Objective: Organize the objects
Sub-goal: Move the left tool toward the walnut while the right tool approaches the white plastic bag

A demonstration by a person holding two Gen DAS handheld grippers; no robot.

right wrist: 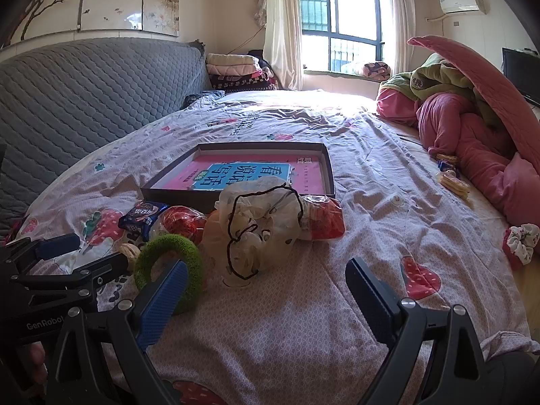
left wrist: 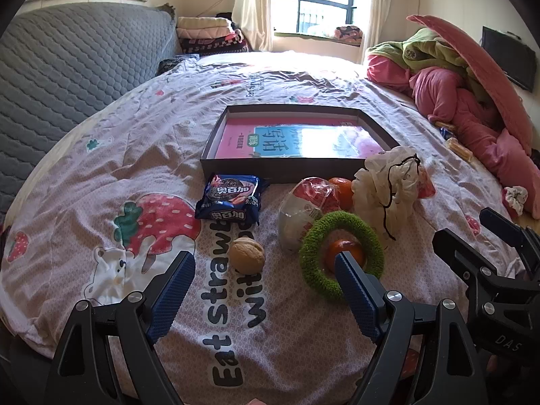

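Left to right on printed cotton bedspread (left wrist: 101, 155):
- Cookie pack (left wrist: 231, 199): glossy blue foil, crinkled, near box front.
- Walnut (left wrist: 246, 253): round, ridged shell, nearer than pack.
- Wrapped bun (left wrist: 303, 212): clear crinkled film, red print.
- Ring (left wrist: 341, 253): fuzzy green loop around an orange (left wrist: 344, 249).
- Bag (left wrist: 388, 182): crumpled white plastic, black cord, rightmost.

Box (left wrist: 216, 135): shallow dark card tray, far of items, pink book inside.

Left gripper (left wrist: 263, 270): fully spread, ribbed blue pads, nothing held. Right gripper (right wrist: 266, 278): fully spread, nothing held.
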